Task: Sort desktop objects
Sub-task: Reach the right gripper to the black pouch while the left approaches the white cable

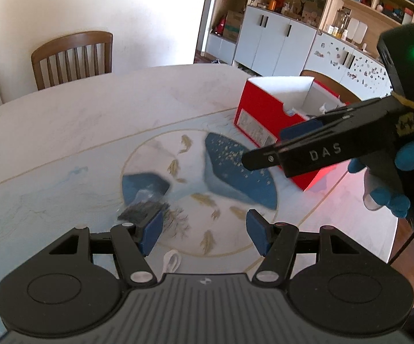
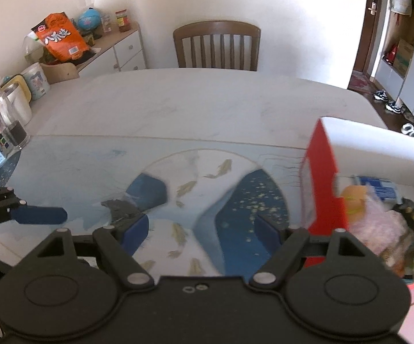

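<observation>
A clear plastic bag of dark stuff (image 1: 142,205) lies on the table just ahead of my left gripper's left finger; it also shows in the right wrist view (image 2: 121,207). My left gripper (image 1: 202,230) is open and empty above the table. A small white object (image 1: 172,261) lies under it. My right gripper (image 2: 201,230) is open and empty, beside the red box (image 2: 321,183). The red box (image 1: 260,114) stands open at the right and holds several soft items (image 2: 379,218). The right gripper also shows in the left wrist view (image 1: 247,159), in front of the box.
The table (image 2: 207,106) has a blue fish-pattern mat (image 2: 92,166). A wooden chair (image 2: 217,46) stands at the far side. Jars, a cup and a small clock (image 2: 3,126) crowd the left edge. A sideboard (image 2: 115,48) and cupboards (image 1: 278,40) line the walls.
</observation>
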Tool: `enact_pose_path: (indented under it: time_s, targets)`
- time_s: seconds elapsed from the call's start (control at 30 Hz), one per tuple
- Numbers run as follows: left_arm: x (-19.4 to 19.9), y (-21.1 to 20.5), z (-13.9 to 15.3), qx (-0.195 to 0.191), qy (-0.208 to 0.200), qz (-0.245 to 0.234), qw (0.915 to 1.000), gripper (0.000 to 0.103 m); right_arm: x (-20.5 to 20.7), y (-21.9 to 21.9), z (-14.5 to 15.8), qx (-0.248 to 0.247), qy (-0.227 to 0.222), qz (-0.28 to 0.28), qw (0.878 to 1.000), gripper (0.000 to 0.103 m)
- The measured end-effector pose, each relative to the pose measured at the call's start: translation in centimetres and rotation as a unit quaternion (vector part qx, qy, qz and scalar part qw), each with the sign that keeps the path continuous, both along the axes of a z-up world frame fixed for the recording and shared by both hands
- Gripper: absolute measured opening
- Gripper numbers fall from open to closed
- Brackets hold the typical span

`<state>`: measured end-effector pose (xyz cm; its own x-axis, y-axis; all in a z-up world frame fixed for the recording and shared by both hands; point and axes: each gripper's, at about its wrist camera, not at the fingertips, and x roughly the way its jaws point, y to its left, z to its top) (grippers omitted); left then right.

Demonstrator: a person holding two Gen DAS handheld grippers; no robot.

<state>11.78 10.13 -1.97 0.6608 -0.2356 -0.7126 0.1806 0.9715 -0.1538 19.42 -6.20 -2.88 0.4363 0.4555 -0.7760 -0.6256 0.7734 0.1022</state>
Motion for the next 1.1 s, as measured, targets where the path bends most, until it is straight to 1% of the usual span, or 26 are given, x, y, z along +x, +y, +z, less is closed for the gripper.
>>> enact_pose_path:
  time_s: [0.03,0.13,0.23,0.3,0.33,0.37,0.47,0.53,0.63,0.73,0.97,1.1]
  targets:
    - [-0.2,0.2,-0.3,0.001,0.0,0.0,1.0,0.067,-0.1,0.4,-0.2,-0.001,0.001,0.001,1.0,0.081]
    - [-0.6,0.9,-1.2,0.004,0.001,-0.004,1.0,0.069,-0.3,1.6,-0.6,-0.003,0.003,0.008,1.0,0.081]
    - [-0.9,1.5,-2.0,0.008,-0.002,0.0,1.0,0.078,-0.5,2.7,-0.9,-0.006,0.006,0.017,1.0,0.081]
    - [-1.0,1.9,-2.6,0.005,0.001,0.001,1.0,0.079,-0.6,3.4,-1.1,-0.01,0.008,0.023,1.0,0.081]
    - [-1.1,2.1,-2.9,0.002,0.003,0.002,1.0,0.081,-0.7,3.7,-1.2,-0.01,0.008,0.027,1.0,0.081]
    - [-1.2,2.4,-3.2,0.0,0.003,0.004,1.0,0.085,-0.8,3.9,-1.3,-0.011,0.009,0.029,0.999,0.081]
    - [-1.4,2.7,-4.1,0.004,0.0,0.008,1.0,0.088,-0.9,4.7,-1.8,-0.013,0.012,0.036,0.999,0.081]
    - [-1.4,3.0,-4.7,0.005,0.005,0.008,0.9999,0.09,-0.9,5.3,-2.2,-0.018,0.013,0.04,0.999,0.081]
    - [-1.3,3.3,-5.8,0.001,0.011,0.005,0.9999,0.091,-0.9,6.0,-3.0,-0.019,0.017,0.045,0.999,0.081]
    - [-1.3,3.5,-6.8,0.004,0.014,0.002,0.9999,0.091,-0.9,6.9,-3.7,-0.023,0.02,0.052,0.998,0.081]
    - [-1.4,3.9,-8.2,0.002,0.006,-0.003,1.0,0.091,-1.0,8.8,-5.0,-0.026,0.024,0.067,0.997,0.081]
    - [-1.6,3.8,-8.7,0.009,-0.001,-0.004,0.9999,0.091,-0.9,9.9,-5.7,-0.028,0.024,0.071,0.997,0.081]
